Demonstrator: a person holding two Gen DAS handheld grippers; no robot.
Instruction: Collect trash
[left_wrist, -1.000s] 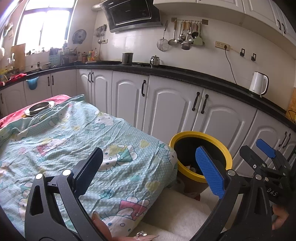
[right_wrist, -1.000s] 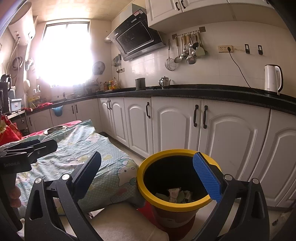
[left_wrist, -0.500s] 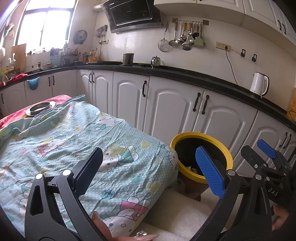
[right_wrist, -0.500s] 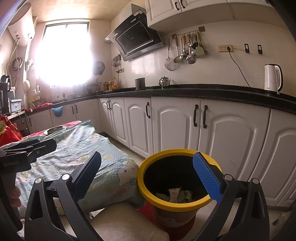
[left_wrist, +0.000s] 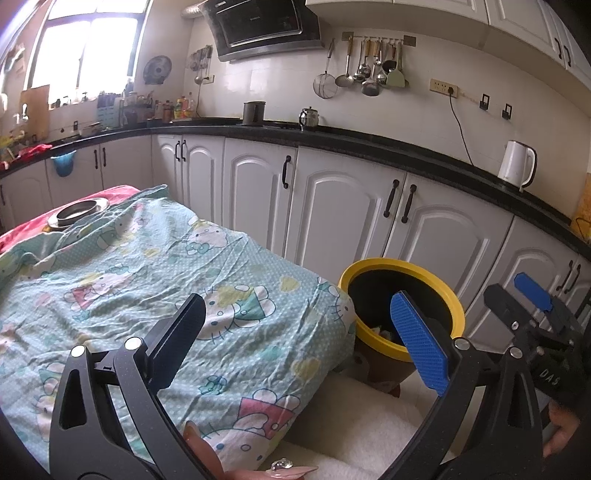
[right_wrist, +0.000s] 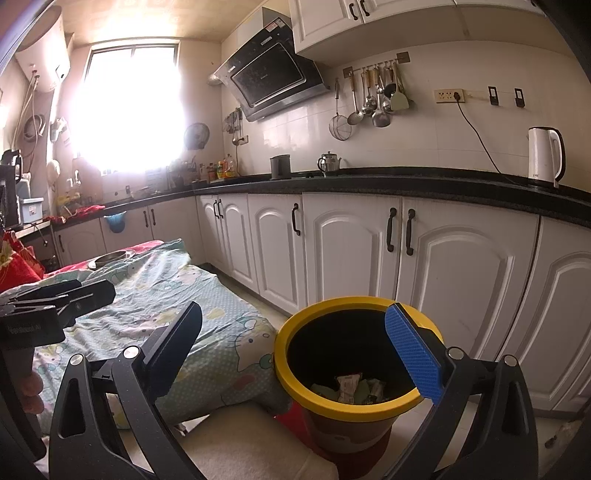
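A yellow-rimmed trash bin (right_wrist: 295, 384) stands on the floor by the white cabinets, with several crumpled wrappers (right_wrist: 349, 386) at its bottom. My right gripper (right_wrist: 295, 350) hovers open just above and in front of the bin, nothing between its fingers. In the left wrist view the same bin (left_wrist: 452, 306) sits right of the table, and my left gripper (left_wrist: 299, 339) is open and empty over the table's near right corner. The right gripper (left_wrist: 524, 299) shows at the far right there; the left gripper (right_wrist: 59, 299) shows at the left in the right wrist view.
A low table under a teal cartoon-print cloth (left_wrist: 155, 288) fills the left. A metal bowl (left_wrist: 75, 216) rests at its far end. White cabinets (left_wrist: 332, 206) with a black counter run behind. A white cushion (left_wrist: 354, 439) lies near the bin. A kettle (left_wrist: 515, 164) stands on the counter.
None apart from a slight drift of the left wrist view; both grippers stay open and empty.
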